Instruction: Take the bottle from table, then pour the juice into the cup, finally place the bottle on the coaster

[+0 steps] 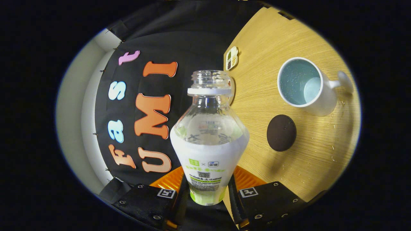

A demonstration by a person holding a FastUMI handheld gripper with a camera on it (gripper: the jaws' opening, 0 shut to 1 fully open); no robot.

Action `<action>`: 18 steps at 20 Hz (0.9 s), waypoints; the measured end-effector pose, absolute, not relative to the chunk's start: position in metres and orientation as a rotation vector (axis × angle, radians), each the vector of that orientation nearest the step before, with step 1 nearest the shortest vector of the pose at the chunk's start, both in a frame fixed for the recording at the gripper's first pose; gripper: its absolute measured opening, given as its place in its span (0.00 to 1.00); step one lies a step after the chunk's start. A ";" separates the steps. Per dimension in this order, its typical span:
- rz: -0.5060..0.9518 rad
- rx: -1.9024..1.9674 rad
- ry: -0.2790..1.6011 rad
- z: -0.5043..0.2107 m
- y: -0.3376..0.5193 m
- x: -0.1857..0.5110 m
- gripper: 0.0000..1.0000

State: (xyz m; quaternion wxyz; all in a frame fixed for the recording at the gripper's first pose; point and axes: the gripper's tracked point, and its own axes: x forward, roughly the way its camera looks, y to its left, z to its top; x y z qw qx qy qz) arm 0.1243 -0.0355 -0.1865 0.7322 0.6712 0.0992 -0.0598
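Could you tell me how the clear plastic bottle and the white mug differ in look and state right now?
The clear plastic bottle is see-through with a white and green label, while the white mug is opaque with a pale blue inside. The bottle is clamped between the fingers of the hand-held gripper; the mug stands free on the wooden table, beyond the dark round coaster. The bottle has a narrow threaded neck; the mug has a wide mouth and a handle. Both are uncapped and open.

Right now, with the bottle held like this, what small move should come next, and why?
Probably carry the bottle over toward the cup. The gripper has both fingers pressed on its base, its mouth is uncapped, and the cup stands apart beyond the coaster, not yet under the mouth.
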 end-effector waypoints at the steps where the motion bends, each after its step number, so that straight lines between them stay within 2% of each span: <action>1: -0.130 1.493 0.220 -0.186 -0.035 0.125 0.57; 18: -0.153 1.677 0.227 -0.185 -0.047 0.134 0.57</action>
